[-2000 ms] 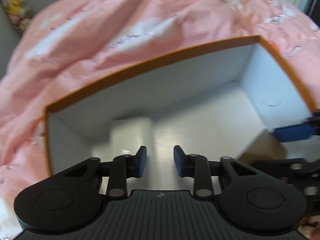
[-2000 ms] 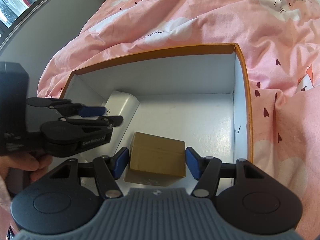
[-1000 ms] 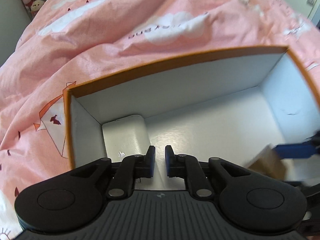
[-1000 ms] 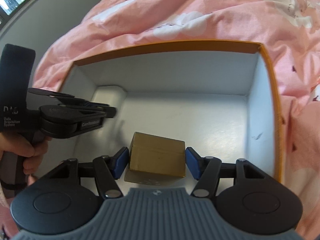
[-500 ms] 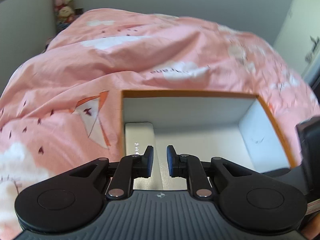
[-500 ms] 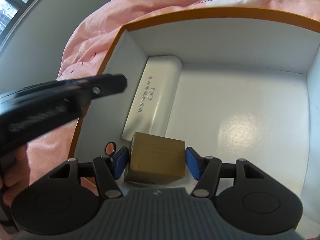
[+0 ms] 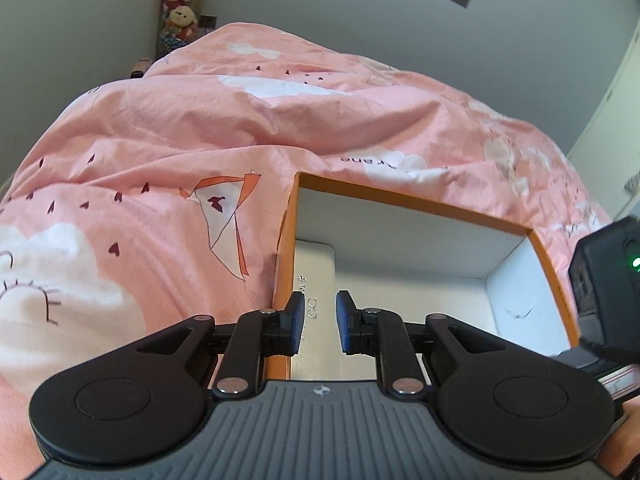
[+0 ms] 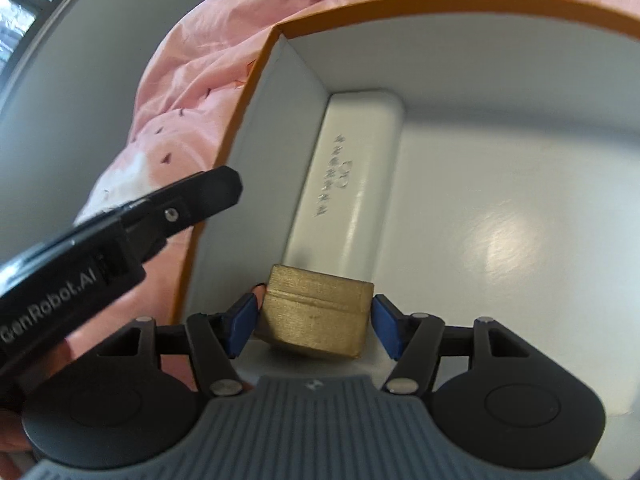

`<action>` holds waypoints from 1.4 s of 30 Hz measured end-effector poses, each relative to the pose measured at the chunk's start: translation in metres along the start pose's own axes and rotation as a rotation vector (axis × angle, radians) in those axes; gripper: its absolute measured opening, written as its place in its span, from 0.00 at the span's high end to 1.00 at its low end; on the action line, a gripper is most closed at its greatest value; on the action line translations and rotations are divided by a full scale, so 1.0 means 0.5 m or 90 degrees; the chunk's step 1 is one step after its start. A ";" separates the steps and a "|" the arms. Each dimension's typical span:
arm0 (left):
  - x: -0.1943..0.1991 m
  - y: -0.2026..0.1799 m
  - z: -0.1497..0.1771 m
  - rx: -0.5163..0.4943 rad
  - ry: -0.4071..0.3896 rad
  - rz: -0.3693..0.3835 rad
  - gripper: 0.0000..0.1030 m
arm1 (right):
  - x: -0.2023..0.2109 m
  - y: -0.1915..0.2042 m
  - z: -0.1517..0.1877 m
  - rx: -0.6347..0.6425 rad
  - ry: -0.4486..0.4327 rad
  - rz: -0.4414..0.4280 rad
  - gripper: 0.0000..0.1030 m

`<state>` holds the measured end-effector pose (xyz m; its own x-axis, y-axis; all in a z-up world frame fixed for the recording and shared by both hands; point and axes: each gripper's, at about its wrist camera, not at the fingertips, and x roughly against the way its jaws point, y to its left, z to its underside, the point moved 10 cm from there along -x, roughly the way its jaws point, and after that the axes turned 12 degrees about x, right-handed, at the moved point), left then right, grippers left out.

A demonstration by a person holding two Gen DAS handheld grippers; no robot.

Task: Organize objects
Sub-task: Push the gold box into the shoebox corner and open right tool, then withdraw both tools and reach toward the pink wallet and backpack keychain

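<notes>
An open box with an orange rim (image 7: 408, 201) and white inside lies on a pink duvet. A long white case (image 8: 352, 184) lies along its left wall; it also shows in the left wrist view (image 7: 314, 268). My right gripper (image 8: 314, 326) is shut on a small brown cardboard box (image 8: 316, 316), low inside the orange box at the near end of the white case. My left gripper (image 7: 318, 322) is empty, its jaws nearly closed with a narrow gap, above the box's left wall. It shows at the left in the right wrist view (image 8: 120, 220).
The pink patterned duvet (image 7: 180, 160) surrounds the box. Plush toys (image 7: 182, 4) stand by the grey wall at the far left. The right gripper's body (image 7: 606, 284) shows at the right edge of the left wrist view.
My left gripper has closed its jaws and pulled up and left out of the box. My right gripper has carried the brown box left, toward the near end of the white case.
</notes>
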<state>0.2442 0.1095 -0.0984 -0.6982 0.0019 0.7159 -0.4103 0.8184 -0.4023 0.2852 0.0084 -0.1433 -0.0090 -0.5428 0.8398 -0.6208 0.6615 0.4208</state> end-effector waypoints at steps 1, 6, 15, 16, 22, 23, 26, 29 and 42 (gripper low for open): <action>0.004 0.002 0.001 0.008 -0.007 0.000 0.77 | -0.002 0.001 0.002 -0.005 0.002 -0.002 0.38; 0.020 0.000 0.008 -0.009 -0.030 -0.016 0.73 | -0.009 0.002 0.016 -0.034 0.008 -0.017 0.52; 0.054 -0.010 0.007 -0.029 -0.089 -0.031 0.62 | -0.014 0.007 0.022 -0.032 -0.006 0.002 0.64; 0.061 -0.013 0.005 -0.031 -0.095 -0.031 0.60 | -0.010 0.007 0.023 -0.031 -0.009 0.004 0.65; 0.104 -0.034 0.013 -0.054 -0.119 -0.024 0.43 | 0.082 0.022 0.021 0.061 -0.108 0.104 0.64; 0.113 -0.039 0.016 -0.061 -0.125 -0.026 0.43 | 0.103 0.027 0.022 0.074 -0.131 0.117 0.62; 0.140 -0.051 0.028 -0.070 -0.138 -0.022 0.41 | 0.161 0.033 0.031 0.115 -0.188 0.176 0.53; 0.165 -0.063 0.046 -0.096 -0.149 -0.019 0.37 | 0.204 0.032 0.050 0.150 -0.218 0.241 0.37; 0.198 -0.064 0.168 -0.101 -0.011 0.047 0.35 | 0.290 0.040 0.185 0.183 -0.245 0.298 0.18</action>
<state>0.1387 0.0352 -0.0625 -0.7341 0.0565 0.6767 -0.2604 0.8969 -0.3574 0.1992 -0.1048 -0.0449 -0.5736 -0.4136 0.7071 -0.6675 0.7364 -0.1108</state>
